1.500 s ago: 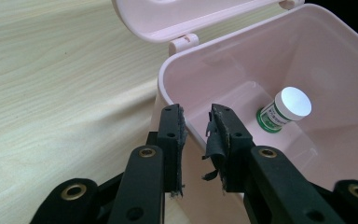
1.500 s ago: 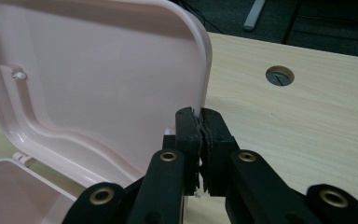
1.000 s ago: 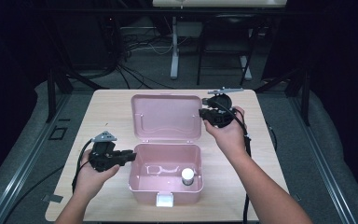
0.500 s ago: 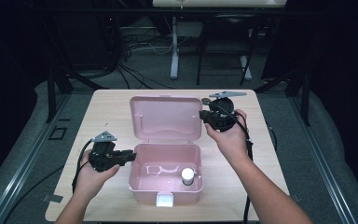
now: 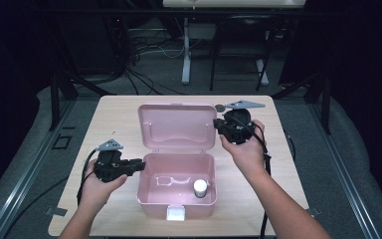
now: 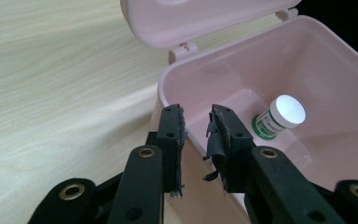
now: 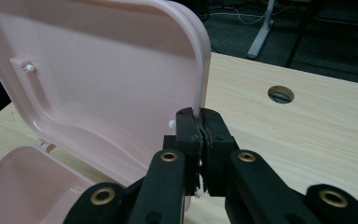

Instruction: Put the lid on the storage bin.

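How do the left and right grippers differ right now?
The right gripper is shut on the lid edge; the left gripper has just been opening, its jaws astride the box wall without pressing it. In the high view the right sits farther away by the lid, the left nearer, beside the box. Both are black.

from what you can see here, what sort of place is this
Probably a lab or recording workspace, not a home: a bare wooden table with a cable hole, loose cables on the floor behind it, and dark metal stands and frames all around.
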A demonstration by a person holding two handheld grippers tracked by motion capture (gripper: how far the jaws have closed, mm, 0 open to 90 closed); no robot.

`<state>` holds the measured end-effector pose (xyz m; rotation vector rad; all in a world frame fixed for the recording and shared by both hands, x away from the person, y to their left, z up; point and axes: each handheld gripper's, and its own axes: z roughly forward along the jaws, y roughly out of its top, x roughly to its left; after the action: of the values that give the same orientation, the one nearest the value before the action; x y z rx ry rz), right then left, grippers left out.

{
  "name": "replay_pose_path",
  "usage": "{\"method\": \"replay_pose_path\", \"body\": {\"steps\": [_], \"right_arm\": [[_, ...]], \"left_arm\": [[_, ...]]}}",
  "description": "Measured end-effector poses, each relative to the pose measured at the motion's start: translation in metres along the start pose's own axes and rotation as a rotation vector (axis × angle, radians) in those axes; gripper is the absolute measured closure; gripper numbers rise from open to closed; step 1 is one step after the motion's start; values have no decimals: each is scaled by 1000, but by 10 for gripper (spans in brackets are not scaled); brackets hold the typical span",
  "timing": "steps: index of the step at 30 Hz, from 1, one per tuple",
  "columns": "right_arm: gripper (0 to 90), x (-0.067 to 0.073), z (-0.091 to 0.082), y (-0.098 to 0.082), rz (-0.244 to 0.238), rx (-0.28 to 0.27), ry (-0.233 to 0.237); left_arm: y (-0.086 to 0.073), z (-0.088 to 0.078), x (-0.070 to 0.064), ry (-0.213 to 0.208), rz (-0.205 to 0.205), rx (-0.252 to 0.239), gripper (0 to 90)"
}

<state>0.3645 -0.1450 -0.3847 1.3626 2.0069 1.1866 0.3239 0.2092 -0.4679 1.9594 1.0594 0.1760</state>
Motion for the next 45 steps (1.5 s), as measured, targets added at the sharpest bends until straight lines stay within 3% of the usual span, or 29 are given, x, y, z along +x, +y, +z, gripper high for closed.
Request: {"method": "replay_pose_path", "body": {"steps": [6, 13, 19, 26, 29, 34, 42, 45], "right_arm": [[872, 2, -1, -2, -10, -13, -2], [872, 0, -3, -4, -9, -27, 12], [872, 1, -5, -5, -15, -32, 14], [871, 2, -5, -6, -17, -33, 11], [872, 2, -5, -6, -17, -35, 11], [872, 2, -6, -6, -18, -35, 13], [872, 1, -6, -7, -14, -42, 19], [872, 1, -6, -8, -13, -43, 20]], "left_arm": [[3, -4, 2, 6, -4, -62, 700], [12, -7, 3, 28, 20, -131, 699], [18, -9, 7, 65, 18, -197, 697], [33, -14, 6, 100, 70, -247, 683], [42, -14, 6, 109, 93, -255, 683], [54, -16, 7, 109, 89, -280, 665], [68, -18, 10, 142, 98, -303, 669], [74, -16, 10, 127, 102, -310, 683]]}}
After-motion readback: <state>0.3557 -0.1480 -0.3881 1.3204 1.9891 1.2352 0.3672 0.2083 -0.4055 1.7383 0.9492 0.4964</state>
